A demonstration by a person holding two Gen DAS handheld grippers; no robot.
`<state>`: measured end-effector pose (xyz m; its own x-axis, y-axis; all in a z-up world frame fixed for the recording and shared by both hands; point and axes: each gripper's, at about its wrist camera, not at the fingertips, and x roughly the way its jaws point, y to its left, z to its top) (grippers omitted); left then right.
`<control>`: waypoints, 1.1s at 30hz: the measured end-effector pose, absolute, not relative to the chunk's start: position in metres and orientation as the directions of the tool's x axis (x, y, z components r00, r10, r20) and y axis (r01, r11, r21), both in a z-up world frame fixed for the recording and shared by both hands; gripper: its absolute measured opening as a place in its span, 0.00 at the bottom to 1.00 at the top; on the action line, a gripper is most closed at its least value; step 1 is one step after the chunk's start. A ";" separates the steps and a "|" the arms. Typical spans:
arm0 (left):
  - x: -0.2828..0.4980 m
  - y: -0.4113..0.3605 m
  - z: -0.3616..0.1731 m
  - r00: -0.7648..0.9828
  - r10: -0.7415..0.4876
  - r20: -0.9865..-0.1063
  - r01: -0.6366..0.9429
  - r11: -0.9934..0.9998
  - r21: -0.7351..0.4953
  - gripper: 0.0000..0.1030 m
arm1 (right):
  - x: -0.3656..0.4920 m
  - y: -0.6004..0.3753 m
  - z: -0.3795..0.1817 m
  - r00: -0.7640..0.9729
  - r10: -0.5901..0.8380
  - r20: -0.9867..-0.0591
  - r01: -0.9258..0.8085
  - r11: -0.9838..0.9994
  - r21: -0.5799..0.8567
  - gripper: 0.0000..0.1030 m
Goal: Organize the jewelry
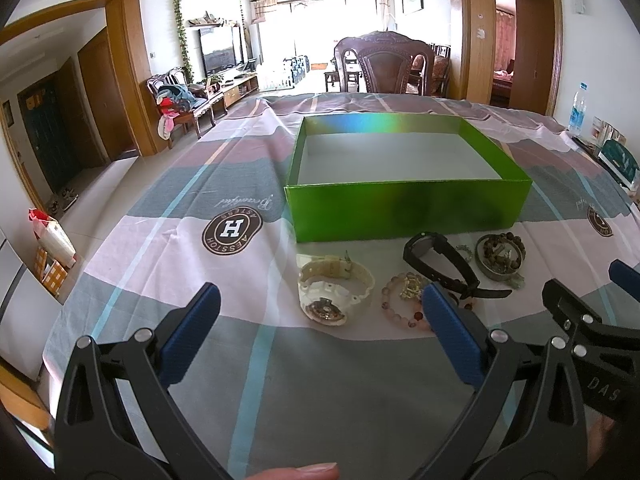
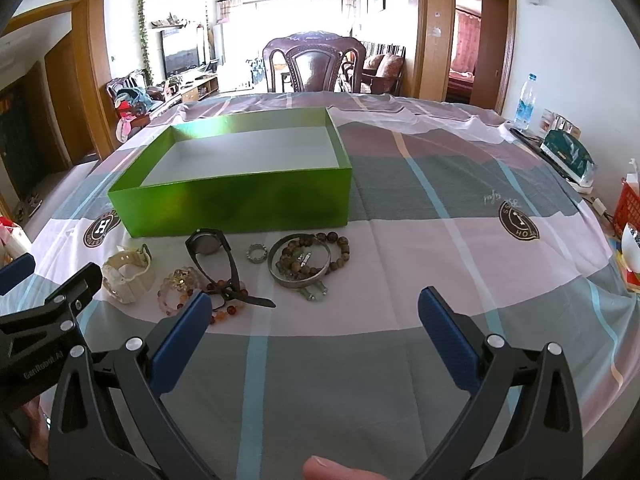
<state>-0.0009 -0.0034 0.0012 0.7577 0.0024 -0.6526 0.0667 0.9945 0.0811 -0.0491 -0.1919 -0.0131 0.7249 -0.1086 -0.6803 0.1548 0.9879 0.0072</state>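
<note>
Jewelry lies on the checked cloth (image 1: 160, 264) before the glossy green box (image 1: 408, 208) — the pink bead bracelet (image 1: 400, 304) partly hidden behind a blue pad. Ribbed white watch (image 1: 332, 288), black watch (image 2: 212, 252), metal bangle (image 2: 300, 268) around wooden beads. Left gripper (image 1: 320, 312) and right gripper (image 2: 316, 312) both gape wide, holding nothing.

Green box (image 1: 408, 208), white inside; cream watch (image 1: 332, 288); black watch (image 2: 212, 256); brown beads (image 2: 316, 256); pink-grey-white checked cloth (image 2: 400, 272), blue stripes; blue pads (image 2: 182, 344).
</note>
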 end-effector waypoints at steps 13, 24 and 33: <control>-0.004 -0.002 0.000 0.757 -0.005 -0.653 0.072 0.995 0.076 0.97 | -0.054 -0.197 -0.005 0.737 -0.111 -0.667 0.160 0.987 0.012 0.97; -0.005 -0.003 0.000 0.758 -0.005 -0.653 0.072 0.995 0.075 0.97 | -0.053 -0.196 -0.006 0.734 -0.108 -0.671 0.156 0.988 0.012 0.97; -0.005 -0.003 0.000 0.757 -0.005 -0.653 0.072 0.995 0.075 0.97 | -0.054 -0.196 -0.006 0.735 -0.108 -0.670 0.156 0.988 0.011 0.97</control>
